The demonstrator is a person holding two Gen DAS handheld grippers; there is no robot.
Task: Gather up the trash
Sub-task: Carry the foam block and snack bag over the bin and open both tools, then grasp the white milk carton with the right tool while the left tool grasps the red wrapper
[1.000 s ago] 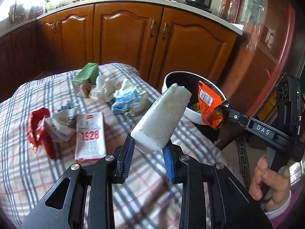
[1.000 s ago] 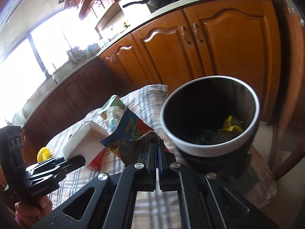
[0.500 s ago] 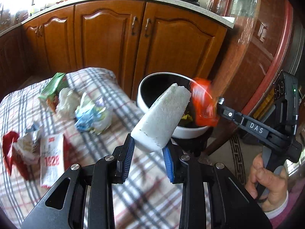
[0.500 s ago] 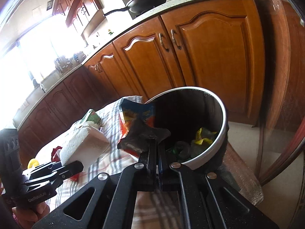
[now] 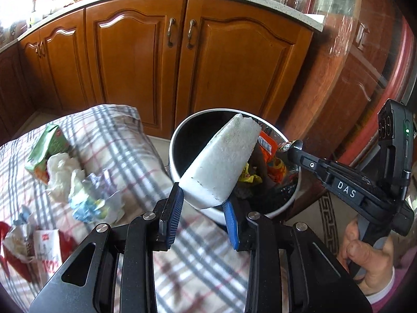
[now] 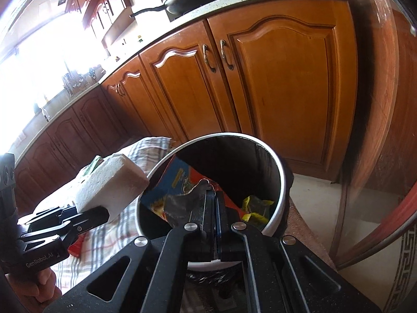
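My left gripper (image 5: 202,198) is shut on a white foam block (image 5: 221,160) and holds it tilted at the near rim of the white-rimmed bin (image 5: 173,154). The block also shows in the right wrist view (image 6: 109,185). My right gripper (image 6: 215,195) is shut on an orange and blue snack wrapper (image 6: 172,190) and holds it inside the mouth of the bin (image 6: 280,180). In the left wrist view the wrapper (image 5: 271,154) hangs from the right gripper (image 5: 294,148) over the bin. Yellow and dark trash (image 6: 255,207) lies in the bin.
On the checked tablecloth (image 5: 112,140) to the left lie a green carton (image 5: 49,144), white crumpled paper (image 5: 62,170), a blue-white wrapper (image 5: 91,200) and a red-white packet (image 5: 48,253). Wooden cabinets (image 5: 182,73) stand behind the bin.
Both grippers have moved toward the bin. The wrapper has gone from beside the rim to inside the bin's mouth. The foam block has come up to the near rim.
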